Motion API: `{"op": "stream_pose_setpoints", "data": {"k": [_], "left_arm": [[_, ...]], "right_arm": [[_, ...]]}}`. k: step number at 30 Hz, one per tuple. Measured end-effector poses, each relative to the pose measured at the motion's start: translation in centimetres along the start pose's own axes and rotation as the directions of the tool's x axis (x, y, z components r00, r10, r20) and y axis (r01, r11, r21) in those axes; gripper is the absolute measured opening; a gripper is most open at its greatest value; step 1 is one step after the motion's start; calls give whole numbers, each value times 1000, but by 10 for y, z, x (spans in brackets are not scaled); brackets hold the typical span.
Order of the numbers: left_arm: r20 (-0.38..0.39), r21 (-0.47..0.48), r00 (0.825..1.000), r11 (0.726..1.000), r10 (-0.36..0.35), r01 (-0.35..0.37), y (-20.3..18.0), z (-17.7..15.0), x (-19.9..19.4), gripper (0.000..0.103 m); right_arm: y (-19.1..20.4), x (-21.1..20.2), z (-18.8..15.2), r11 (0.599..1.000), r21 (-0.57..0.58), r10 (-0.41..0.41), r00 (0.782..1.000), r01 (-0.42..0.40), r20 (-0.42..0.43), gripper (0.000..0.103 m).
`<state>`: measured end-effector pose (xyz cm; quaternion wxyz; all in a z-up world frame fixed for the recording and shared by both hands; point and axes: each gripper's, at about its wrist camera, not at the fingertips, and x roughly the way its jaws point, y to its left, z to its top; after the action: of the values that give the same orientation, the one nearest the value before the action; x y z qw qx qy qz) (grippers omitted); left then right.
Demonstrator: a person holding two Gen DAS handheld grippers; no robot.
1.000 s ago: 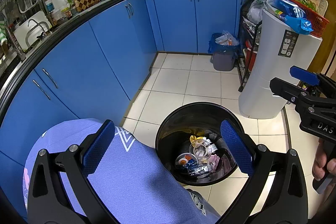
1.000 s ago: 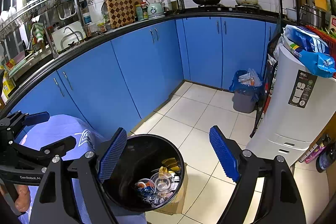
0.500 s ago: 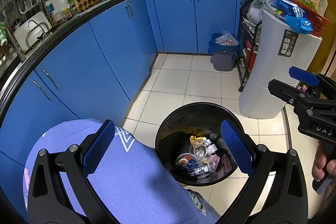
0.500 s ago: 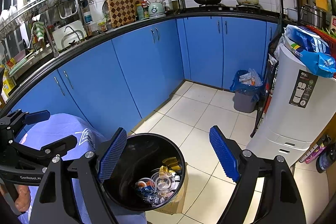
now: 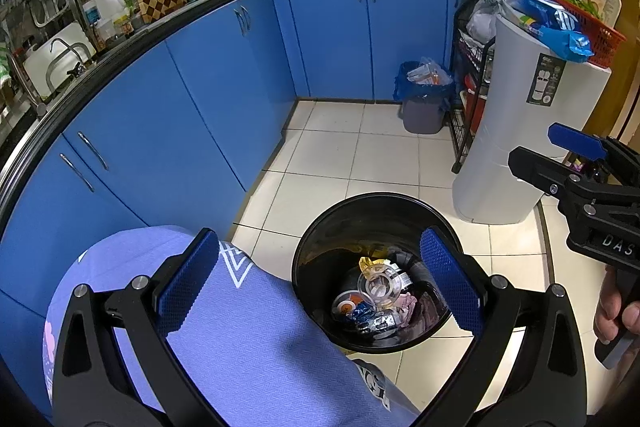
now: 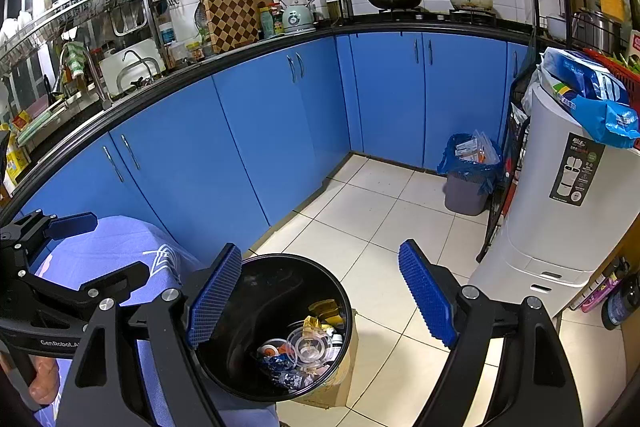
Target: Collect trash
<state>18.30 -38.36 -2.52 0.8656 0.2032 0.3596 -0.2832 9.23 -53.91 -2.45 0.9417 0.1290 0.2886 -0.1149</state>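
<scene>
A black round bin (image 5: 320, 243) stands on the tiled floor beside a table with a purple cloth (image 5: 240, 339). Several pieces of trash (image 5: 376, 299) lie in it: clear plastic lids, wrappers, a yellow packet. My left gripper (image 5: 320, 287) is open and empty above the bin's near rim. My right gripper (image 6: 320, 299) is open and empty over the same bin (image 6: 240, 379), with the trash (image 6: 308, 347) below. Each gripper shows at the edge of the other's view, the right one (image 5: 560, 151) and the left one (image 6: 80, 247).
Blue cabinets (image 5: 224, 99) curve along the left and back under a black counter. A small grey bin with a blue bag (image 5: 424, 99) stands in the corner. A white appliance (image 5: 528, 131) and a black wire rack (image 5: 468, 83) stand right.
</scene>
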Motion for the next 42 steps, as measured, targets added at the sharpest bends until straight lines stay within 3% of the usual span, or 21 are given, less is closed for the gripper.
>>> {"op": "stream_pose_setpoints", "data": {"k": [42], "left_arm": [[4, 4, 1000, 1000, 0, 0, -2, -1, -1, 99]], "right_arm": [[2, -1, 3, 1000, -8, 1, 1000, -1, 4, 79]]}}
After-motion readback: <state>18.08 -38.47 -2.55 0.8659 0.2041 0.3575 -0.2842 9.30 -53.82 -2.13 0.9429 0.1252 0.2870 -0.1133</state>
